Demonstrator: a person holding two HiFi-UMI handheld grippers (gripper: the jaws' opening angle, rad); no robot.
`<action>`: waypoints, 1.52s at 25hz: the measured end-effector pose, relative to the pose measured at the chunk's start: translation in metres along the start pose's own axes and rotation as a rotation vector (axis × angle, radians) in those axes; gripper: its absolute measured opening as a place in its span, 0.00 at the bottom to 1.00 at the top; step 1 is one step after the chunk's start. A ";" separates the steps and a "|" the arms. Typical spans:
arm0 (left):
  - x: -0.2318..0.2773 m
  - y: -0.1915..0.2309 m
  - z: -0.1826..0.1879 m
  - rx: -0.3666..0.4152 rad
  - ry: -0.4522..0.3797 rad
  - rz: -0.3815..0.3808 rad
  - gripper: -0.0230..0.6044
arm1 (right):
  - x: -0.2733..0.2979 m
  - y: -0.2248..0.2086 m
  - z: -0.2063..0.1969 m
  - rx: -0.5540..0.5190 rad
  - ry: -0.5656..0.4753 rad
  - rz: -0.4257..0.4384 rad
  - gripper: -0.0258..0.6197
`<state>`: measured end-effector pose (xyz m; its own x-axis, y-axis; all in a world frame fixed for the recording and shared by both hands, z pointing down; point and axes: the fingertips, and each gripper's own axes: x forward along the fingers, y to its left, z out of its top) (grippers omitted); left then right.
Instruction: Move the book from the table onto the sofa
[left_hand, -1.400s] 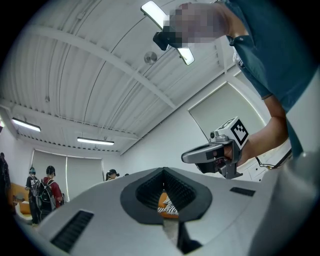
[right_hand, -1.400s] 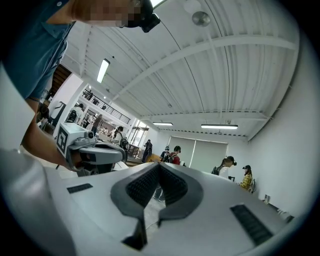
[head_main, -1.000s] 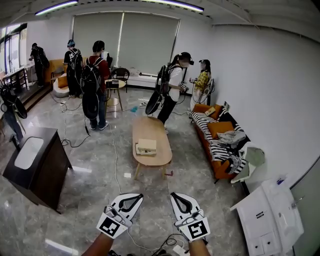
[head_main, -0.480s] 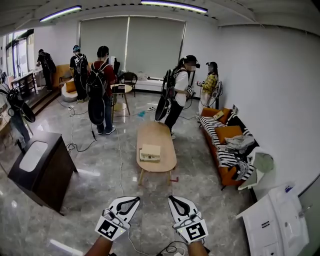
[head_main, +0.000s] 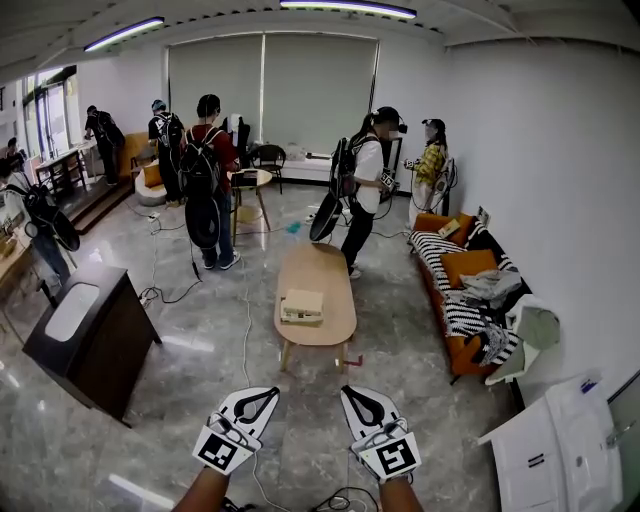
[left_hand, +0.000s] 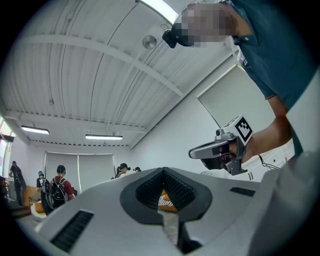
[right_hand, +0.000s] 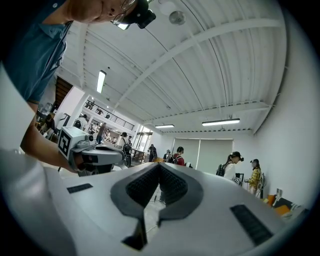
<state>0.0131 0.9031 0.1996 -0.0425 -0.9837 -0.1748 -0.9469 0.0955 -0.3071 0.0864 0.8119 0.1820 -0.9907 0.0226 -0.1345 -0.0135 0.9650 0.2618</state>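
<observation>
Both grippers sit at the near edge of the head view, the left gripper (head_main: 266, 394) and the right gripper (head_main: 351, 393), each with its jaws pressed together on nothing. The book (head_main: 302, 305) lies on the near half of the oval table (head_main: 318, 268), well apart from them. The sofa (head_main: 458, 357) stands to the table's right along the wall, seemingly strewn with clothes. I judge this the approach. Next, the person must reach the table, then part the jaws around the book.

From the near end my head view looks forward and down; both gripper views tilt up, sharing the far blinds (head_main: 270, 85).
</observation>
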 end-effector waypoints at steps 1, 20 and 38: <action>0.002 -0.002 -0.001 0.002 0.004 -0.004 0.04 | -0.001 -0.002 -0.001 0.000 0.001 0.001 0.06; 0.044 0.068 -0.039 0.049 -0.035 -0.164 0.04 | 0.083 -0.029 -0.031 -0.040 0.068 -0.088 0.06; 0.034 0.165 -0.065 0.002 -0.085 -0.147 0.04 | 0.171 -0.021 -0.038 -0.087 0.104 -0.122 0.06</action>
<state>-0.1655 0.8758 0.2043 0.1233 -0.9707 -0.2062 -0.9404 -0.0479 -0.3366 -0.0882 0.7853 0.1902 -0.9896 -0.1249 -0.0717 -0.1418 0.9325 0.3321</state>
